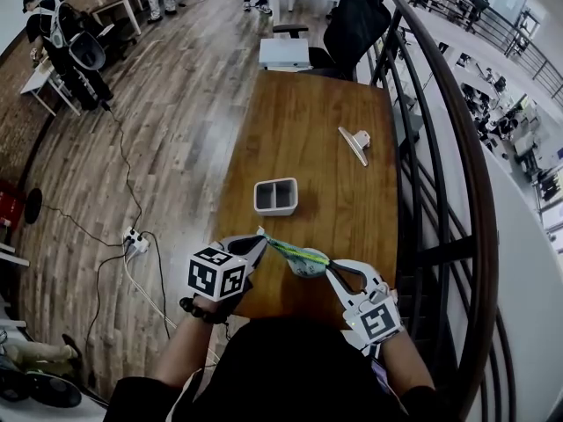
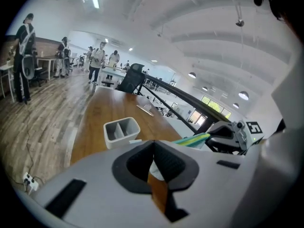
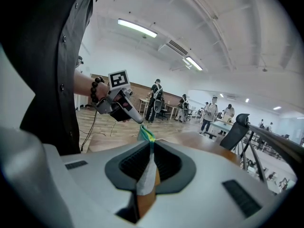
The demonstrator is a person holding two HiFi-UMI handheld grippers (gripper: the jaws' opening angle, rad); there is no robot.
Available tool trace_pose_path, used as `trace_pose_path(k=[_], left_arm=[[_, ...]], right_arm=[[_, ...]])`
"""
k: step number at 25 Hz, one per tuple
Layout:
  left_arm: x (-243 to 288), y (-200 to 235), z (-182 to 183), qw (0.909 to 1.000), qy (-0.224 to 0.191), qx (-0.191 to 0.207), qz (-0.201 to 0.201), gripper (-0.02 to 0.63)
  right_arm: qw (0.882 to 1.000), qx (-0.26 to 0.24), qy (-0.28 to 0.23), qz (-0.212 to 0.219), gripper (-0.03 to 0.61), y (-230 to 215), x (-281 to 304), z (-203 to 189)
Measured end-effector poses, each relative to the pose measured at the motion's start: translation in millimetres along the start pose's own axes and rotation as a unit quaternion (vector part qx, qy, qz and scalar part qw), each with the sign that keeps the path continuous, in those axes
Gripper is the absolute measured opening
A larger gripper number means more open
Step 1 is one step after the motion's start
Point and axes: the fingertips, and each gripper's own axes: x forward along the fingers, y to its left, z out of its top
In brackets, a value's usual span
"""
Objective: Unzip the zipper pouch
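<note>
pouch (image 1: 297,255) is soft, limp cloth, striped green, teal and yellow, and it sags a little in the middle. i hold it in the air over the near edge of the table (image 1: 308,121), strung between both grippers. the left gripper (image 1: 259,238) has its ribbed black pads pressed together on a thin pale bit at the pouch's left end; i can't make out whether that bit is the zip pull or a corner of cloth. the right gripper (image 1: 332,269) is clamped on the other end, a pale strip of fabric pinched flat between its pads.

the table is smooth, warm brown wood, long and narrow. further out on it sits a grey plastic tray (image 1: 275,196), rectangular, with two compartments. beyond that lies a flat tool (image 1: 354,143) with a white end. a white box (image 1: 284,53) stands at the far end beside a black mesh chair (image 1: 352,25). a dark curved railing (image 1: 440,148) runs along the right side, and a cable (image 1: 132,192) trails over the plank floor on the left. nothing stands between the grippers and the pouch.

the pouch's long axis runs from one gripper to the other. in the head view it slants from upper left down to lower right.
</note>
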Motion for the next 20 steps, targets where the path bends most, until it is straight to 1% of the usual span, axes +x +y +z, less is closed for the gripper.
trace_pose_path(k=[3,6,9,11,15,20], left_arm=[[-0.5,0.8,1.5,1.0,-0.002,-0.005,-0.005,0.014],[-0.4,2.3,0.2,1.0,-0.003,-0.005,0.003,0.014],[-1.4,6.9,-0.9,0.9999,-0.006,-0.008,0.012,0.014],[-2.7,9.4,-0.3,0.9998,-0.007,-0.013,0.012,0.014],[-3.4,10.8,1.1,0.9999,-0.007,-0.008,0.014,0.014],[-3.5,13.9,3.4,0.9997,-0.013,-0.015,0.016,0.014]], right_arm=[[1.0,-0.002,0.004,0.0,0.025,-0.8,-0.2,-1.3],[1.0,-0.007,0.008,-0.001,0.025,0.3,0.0,-1.8],[1.0,-0.001,0.004,-0.008,0.025,-1.8,-1.3,-4.1],[1.0,0.002,0.004,-0.01,0.023,-3.5,-2.5,-5.5],[1.0,-0.001,0.006,-0.01,0.023,-4.5,-1.1,-4.8],[1.0,-0.001,0.006,-0.017,0.023,-7.0,-0.8,-4.8]])
